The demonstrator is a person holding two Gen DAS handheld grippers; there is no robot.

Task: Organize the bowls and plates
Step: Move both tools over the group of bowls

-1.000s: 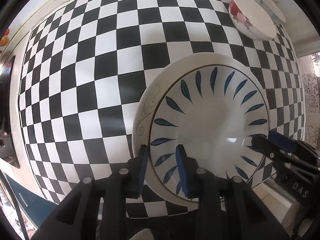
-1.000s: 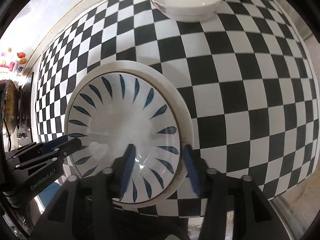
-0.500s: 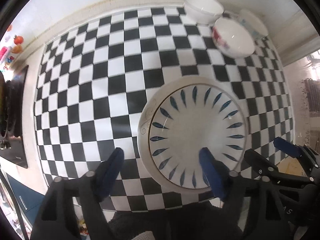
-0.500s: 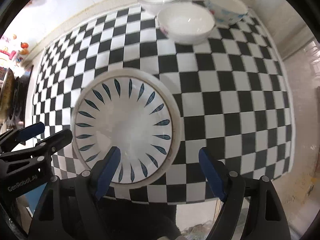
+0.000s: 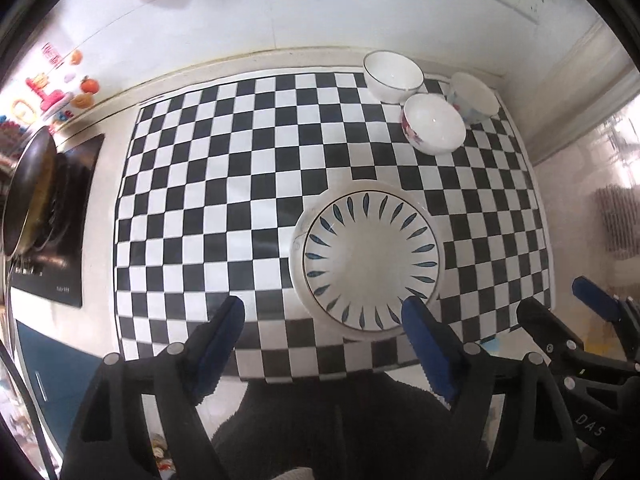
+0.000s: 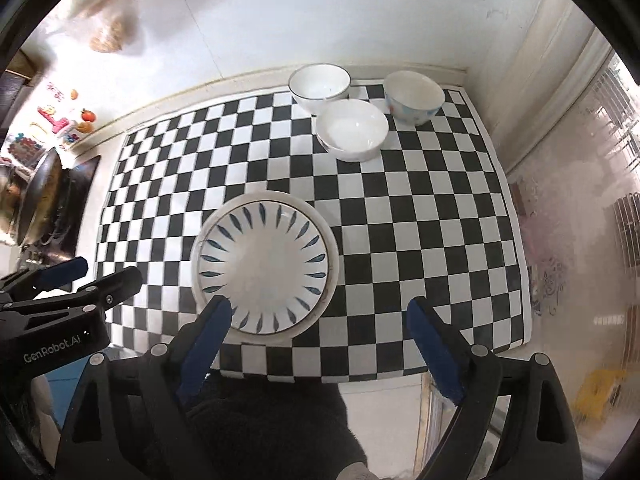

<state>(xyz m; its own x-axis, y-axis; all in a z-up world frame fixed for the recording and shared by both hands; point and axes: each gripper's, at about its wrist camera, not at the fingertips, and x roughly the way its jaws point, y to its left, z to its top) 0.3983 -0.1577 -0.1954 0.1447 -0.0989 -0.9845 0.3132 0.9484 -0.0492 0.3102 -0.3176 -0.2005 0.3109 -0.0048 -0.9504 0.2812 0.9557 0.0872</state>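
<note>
A blue-leaf plate lies stacked on a larger white plate near the front edge of the checkered mat. Three bowls stand at the back right: a white silver-rimmed bowl, a red-flowered bowl and a blue-patterned bowl. My left gripper is open and empty, raised above the front edge, left of the stack. My right gripper is open and empty, raised just right of the stack.
The checkered mat covers the counter up to a white wall. A dark pan sits on a black cooktop at the left. The counter's front edge drops off below the grippers.
Both grippers let go of the blue-leaf plate, opened wide, and pulled back and up from the stack. The plates stay in place on the mat.
</note>
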